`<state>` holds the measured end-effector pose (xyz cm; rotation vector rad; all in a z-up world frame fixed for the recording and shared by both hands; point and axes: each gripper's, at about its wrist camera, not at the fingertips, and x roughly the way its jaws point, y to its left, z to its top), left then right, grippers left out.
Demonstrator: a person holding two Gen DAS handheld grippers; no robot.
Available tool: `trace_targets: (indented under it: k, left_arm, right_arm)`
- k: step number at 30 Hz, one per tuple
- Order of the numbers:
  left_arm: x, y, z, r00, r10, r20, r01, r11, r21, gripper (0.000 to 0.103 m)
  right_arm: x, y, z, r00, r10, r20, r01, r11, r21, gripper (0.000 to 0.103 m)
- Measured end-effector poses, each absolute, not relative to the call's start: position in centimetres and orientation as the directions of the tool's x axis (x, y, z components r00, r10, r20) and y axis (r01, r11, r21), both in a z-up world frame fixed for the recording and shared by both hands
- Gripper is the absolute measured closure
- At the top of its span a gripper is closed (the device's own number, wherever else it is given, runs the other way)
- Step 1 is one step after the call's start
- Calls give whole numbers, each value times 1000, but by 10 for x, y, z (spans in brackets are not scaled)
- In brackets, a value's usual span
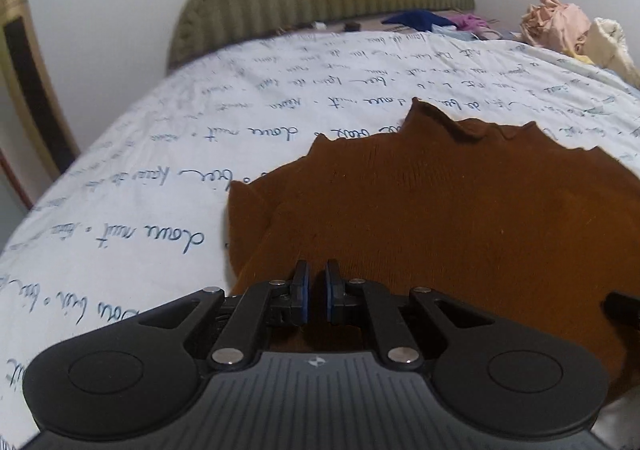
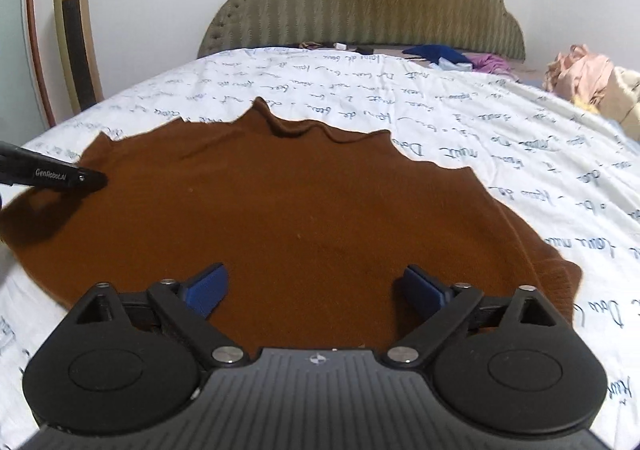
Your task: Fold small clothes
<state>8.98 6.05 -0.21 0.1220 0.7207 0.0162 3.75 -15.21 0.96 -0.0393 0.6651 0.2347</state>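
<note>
A brown knit sweater (image 2: 296, 209) lies spread flat on the white bed sheet (image 2: 520, 153), its collar toward the headboard. It also shows in the left wrist view (image 1: 460, 217), with its left sleeve folded in. My left gripper (image 1: 316, 274) hovers over the sweater's lower left part with its jaws nearly closed; no cloth shows between them. Its tip also shows in the right wrist view (image 2: 86, 179) at the far left. My right gripper (image 2: 316, 290) is open and empty over the sweater's bottom hem.
The sheet (image 1: 160, 169) has blue handwriting print. An olive padded headboard (image 2: 360, 1) stands at the far end. Loose clothes (image 2: 580, 77) are piled at the far right of the bed, more (image 2: 452, 55) near the headboard. A gold tower fan (image 2: 76, 29) stands at the left.
</note>
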Motion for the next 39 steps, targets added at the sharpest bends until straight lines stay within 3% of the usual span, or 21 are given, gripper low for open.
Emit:
trace_targets:
  k: [1, 19, 31, 39]
  left_arm:
    - [88, 58, -3, 757, 65, -650, 20, 992, 122, 95]
    - [63, 38, -25, 848, 148, -510, -14, 966, 257, 95]
    - [62, 27, -30, 851, 191, -489, -20, 942, 334, 95]
    - [61, 42, -26, 854, 124, -505, -8, 974, 227, 95]
  right_arm:
    - [35, -154, 8, 762, 203, -615, -224, 974, 44, 0]
    - [25, -161, -5, 785, 228, -576, -208, 973, 102, 0]
    - [26, -160, -5, 785, 230, -575, -202, 973, 113, 0]
    - [26, -161, -6, 786, 232, -574, -203, 972, 115, 0]
